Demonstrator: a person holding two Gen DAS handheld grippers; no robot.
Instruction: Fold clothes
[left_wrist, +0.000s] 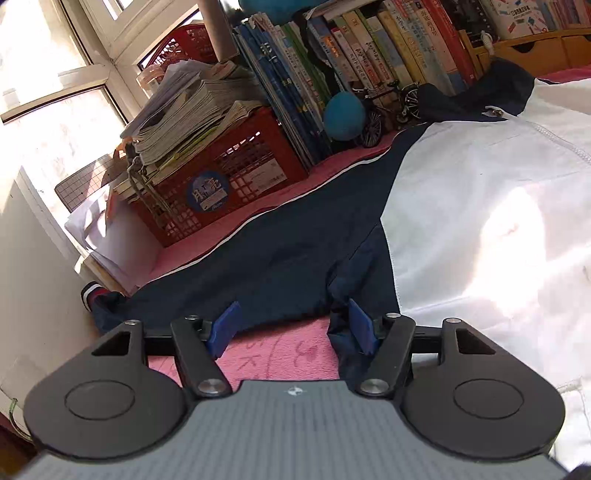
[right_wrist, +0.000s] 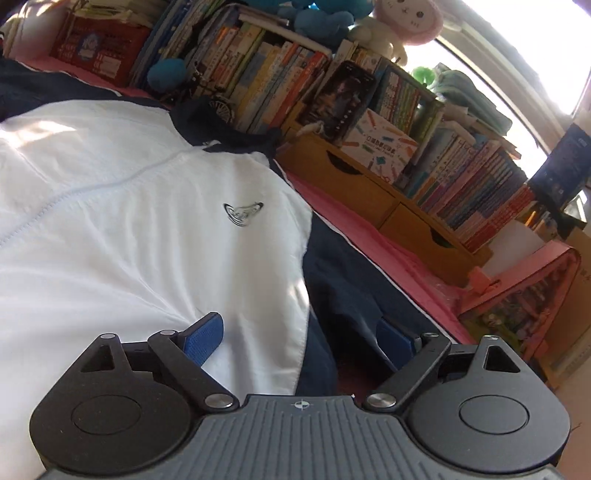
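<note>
left gripper: jaws wide apart, nothing between them; blue pads splayed outward
left jaw contact: right-hand pad touches a bunched navy fold at the jacket's lower edge; left-hand pad sits just over the sleeve hem, bare pink cloth in the gap
right gripper: jaws wide apart, holding nothing; left-hand blue pad rests on the white panel, right-hand pad lies on navy fabric, partly hidden
jacket: navy and white zip jacket spread flat, front up, on the pink cloth; fills most of both views
white body: lies under the right gripper, small dark swirl logo on the chest, sunlit patches across it
navy sleeve: stretches away to the left of the body with a thin white stripe along its upper edge; striped cuff hangs at the surface's edge
other sleeve: navy, runs alongside the white panel's right edge, beneath the right gripper's far pad
collar: navy, at the far end near the books
red crate: beyond the sleeve, stacked high with magazines, round blue sticker on the front
books: upright row along the back, model bicycle and blue plush in front of it
wooden drawer unit: right of the jacket, more books on top
pink plush: on top of the books, by the bright window
</note>
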